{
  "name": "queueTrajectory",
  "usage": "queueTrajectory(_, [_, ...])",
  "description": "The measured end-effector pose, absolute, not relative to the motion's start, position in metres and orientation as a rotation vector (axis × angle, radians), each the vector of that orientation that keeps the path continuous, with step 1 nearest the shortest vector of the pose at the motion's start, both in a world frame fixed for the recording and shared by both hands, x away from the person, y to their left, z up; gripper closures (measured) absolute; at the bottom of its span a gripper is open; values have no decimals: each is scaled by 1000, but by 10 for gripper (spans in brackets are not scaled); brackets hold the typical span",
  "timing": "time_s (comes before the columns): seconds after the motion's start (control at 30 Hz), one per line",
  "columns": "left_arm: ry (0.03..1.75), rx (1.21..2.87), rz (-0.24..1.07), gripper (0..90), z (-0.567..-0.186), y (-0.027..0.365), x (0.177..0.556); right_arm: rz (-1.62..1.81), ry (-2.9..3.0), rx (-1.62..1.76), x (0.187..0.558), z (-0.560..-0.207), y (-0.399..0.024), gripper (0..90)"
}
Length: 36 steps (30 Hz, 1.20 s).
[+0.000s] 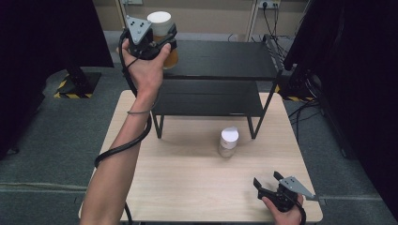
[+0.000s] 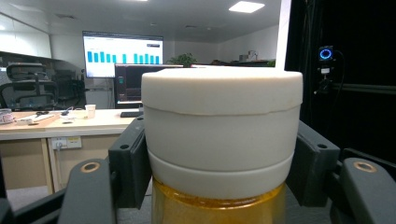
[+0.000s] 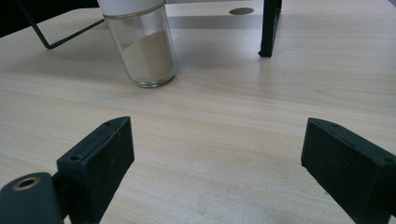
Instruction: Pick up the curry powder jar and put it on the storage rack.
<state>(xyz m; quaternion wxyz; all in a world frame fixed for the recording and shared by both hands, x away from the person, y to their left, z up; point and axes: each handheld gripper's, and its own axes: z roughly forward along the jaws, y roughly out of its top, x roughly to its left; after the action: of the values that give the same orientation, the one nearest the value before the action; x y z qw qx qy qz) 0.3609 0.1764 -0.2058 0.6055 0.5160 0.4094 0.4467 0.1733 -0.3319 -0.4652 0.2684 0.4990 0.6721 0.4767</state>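
- Up top, in the high view, the left gripper [image 1: 158, 41] holds a jar [image 1: 165, 37] with a white lid and amber contents above the upper level of the black shelf [image 1: 220, 61]; set down too near the edge, it could tip off.
- Also there, a second jar [image 1: 228, 142] stands on the table [image 1: 187, 183], well apart from the right gripper [image 1: 268, 183] (resting near the table's corner).
- Close in, the left gripper view shows the jaws clamped on the jar's white lid [image 2: 222, 130], not the glass; a loose lid could let the jar drop.
- Lastly, the right gripper view shows the jaws spread wide over bare wood, holding nothing, with the powder-filled jar [image 3: 142, 44] ahead.
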Motion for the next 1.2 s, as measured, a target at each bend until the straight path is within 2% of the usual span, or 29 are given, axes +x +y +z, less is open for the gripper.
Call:
queueTrajectory(0.73, [956,1237,1108,342,-213,176,380,1285,1818,1340,173,-465,-332,99])
queueTrajectory(1.2, [979,1227,1095,341,-219,176,384,1286,1820,1334,173,-465,-331,99])
